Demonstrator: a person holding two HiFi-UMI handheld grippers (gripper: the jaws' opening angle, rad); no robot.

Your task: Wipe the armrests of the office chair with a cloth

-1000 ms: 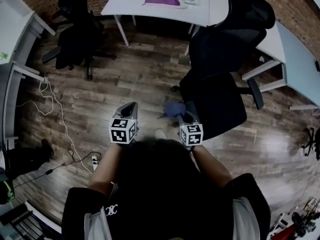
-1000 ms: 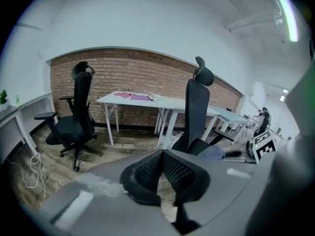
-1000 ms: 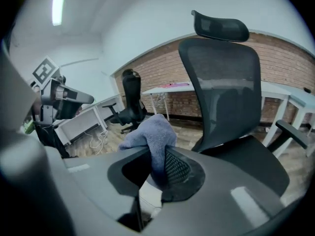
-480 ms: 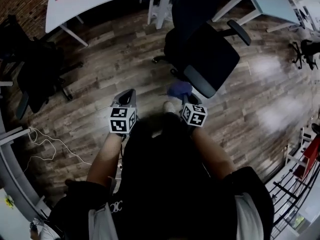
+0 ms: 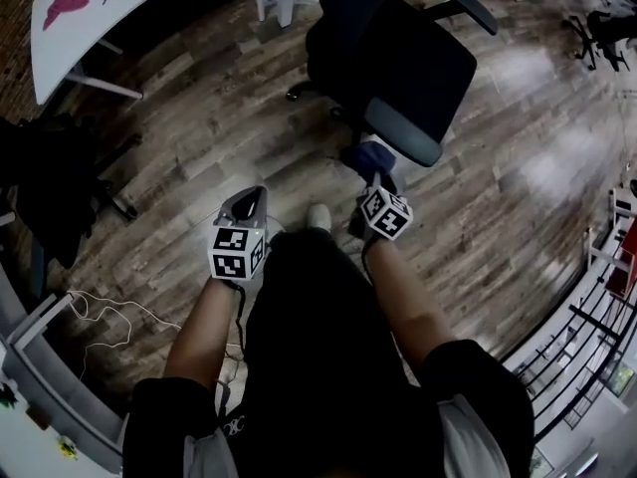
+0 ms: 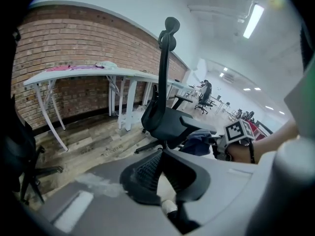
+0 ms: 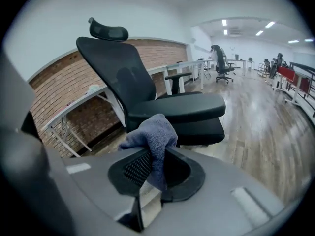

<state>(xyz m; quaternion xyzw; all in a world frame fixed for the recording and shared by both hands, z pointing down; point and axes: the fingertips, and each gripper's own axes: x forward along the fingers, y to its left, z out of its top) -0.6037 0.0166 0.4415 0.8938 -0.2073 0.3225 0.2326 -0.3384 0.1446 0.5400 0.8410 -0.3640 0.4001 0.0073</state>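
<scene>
The black office chair [image 5: 413,58] stands on the wood floor just ahead of me. Its near armrest [image 5: 403,132] has a grey pad; the far armrest [image 5: 468,6] sits beyond the seat. My right gripper [image 5: 375,172] is shut on a blue-grey cloth [image 5: 364,154], with the cloth right at the near end of that armrest. In the right gripper view the cloth [image 7: 152,136] bunches up from the gripper [image 7: 155,168], in front of the armrest [image 7: 182,107]. My left gripper [image 5: 249,205] hangs over bare floor, left of the chair, shut and holding nothing [image 6: 162,176].
A white desk [image 5: 70,28] with pink and purple cloths stands at the back left. Another black chair [image 5: 40,177] is at the left. Cables [image 5: 100,312] trail on the floor at the lower left. A railing [image 5: 597,317] runs along the right side.
The view has swung and the chair is now closer. My right gripper has carried the cloth up to the near armrest's end. My left gripper has stayed low and to the left.
</scene>
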